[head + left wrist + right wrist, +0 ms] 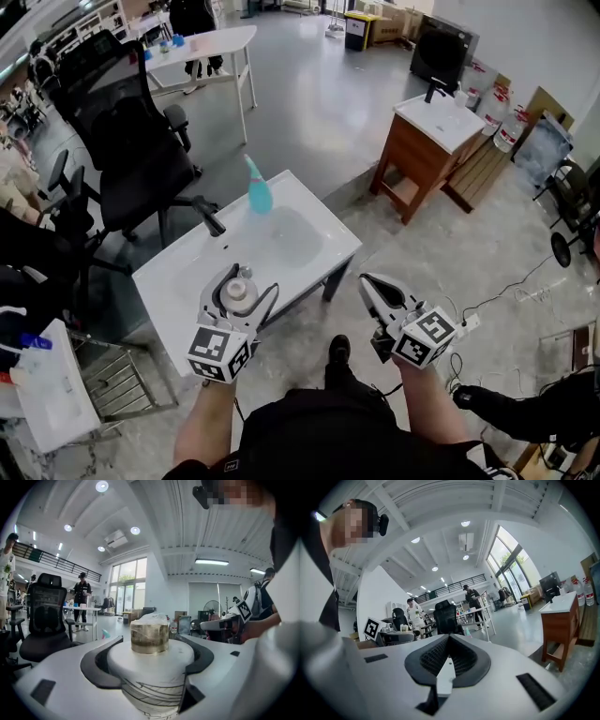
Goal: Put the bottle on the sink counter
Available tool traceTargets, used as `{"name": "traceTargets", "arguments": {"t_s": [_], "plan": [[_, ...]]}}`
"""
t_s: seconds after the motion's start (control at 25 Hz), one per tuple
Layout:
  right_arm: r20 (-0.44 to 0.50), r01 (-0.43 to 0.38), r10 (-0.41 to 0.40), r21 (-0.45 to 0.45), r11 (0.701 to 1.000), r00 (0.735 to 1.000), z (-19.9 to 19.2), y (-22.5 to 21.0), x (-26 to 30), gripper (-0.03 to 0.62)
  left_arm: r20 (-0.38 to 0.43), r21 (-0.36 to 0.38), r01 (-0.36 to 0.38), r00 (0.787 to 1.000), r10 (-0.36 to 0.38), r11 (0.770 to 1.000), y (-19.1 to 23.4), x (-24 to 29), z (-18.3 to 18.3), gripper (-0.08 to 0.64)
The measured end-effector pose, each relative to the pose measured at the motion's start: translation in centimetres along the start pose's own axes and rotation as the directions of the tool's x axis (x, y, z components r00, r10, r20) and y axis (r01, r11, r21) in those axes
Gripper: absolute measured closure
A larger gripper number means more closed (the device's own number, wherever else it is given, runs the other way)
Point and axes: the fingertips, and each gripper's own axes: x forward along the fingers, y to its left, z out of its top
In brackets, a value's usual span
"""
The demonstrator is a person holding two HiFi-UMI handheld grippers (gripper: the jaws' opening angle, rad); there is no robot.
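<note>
My left gripper [150, 660] [238, 283] clamps the white bottle [151, 641] [238, 292] upright over the near edge of the sink counter [317, 264], apparently not yet set down or released, my right gripper [448, 662] [379, 292] pressed together on nothing, no label legible.

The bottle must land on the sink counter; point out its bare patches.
Bare: the flat end of the sink counter left of the faucet, near the held bottle, and the front rim right of the basin. Crowded: the back rim, where faucet and teal bottle stand.
</note>
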Motion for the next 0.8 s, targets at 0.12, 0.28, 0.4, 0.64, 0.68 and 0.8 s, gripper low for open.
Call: {"name": "traceTargets", "arguments": {"t_s": [0.12, 0.28, 0.4, 0.64, 0.68, 0.8], "plan": [[-0.007, -0.03, 0.03, 0.007, 1.0, 1.0, 1.0, -4.0, 2.1, 0.578, -0.005, -0.01, -0.019, 1.0, 0.019, 1.0, 0.5, 3.8, 0.7, 0.224], [-0.035, -0.067, 0.068, 0.014, 0.998, 0.997, 2.2, -9.0, 4.4, 0.578, -0.009, -0.025, -0.058, 0.998, 0.058, 0.998, 1.2, 8.6, 2.0, 0.224], [-0.043, -0.097, 0.098, 0.032, 0.995, 0.994, 3.2, -12.3, 5.6, 0.578, -0.022, -0.015, -0.084, 0.996, 0.084, 0.996, 1.3, 11.7, 2.9, 0.224], [-0.072, -0.129, 0.131, 0.028, 0.991, 0.989, 4.2, -16.9, 7.5, 0.578, -0.019, -0.02, -0.126, 0.992, 0.126, 0.992, 2.3, 15.8, 3.9, 0.224], [-0.071, -0.132, 0.133, 0.027, 0.991, 0.988, 4.4, -17.3, 7.9, 0.578, -0.022, -0.022, -0.129, 0.991, 0.129, 0.991, 2.5, 16.2, 3.8, 0.224], [-0.073, -0.136, 0.137, 0.024, 0.99, 0.988, 4.8, -17.6, 9.1, 0.578, -0.028, -0.028, -0.13, 0.991, 0.13, 0.991, 3.6, 16.8, 3.6, 0.224]]}}
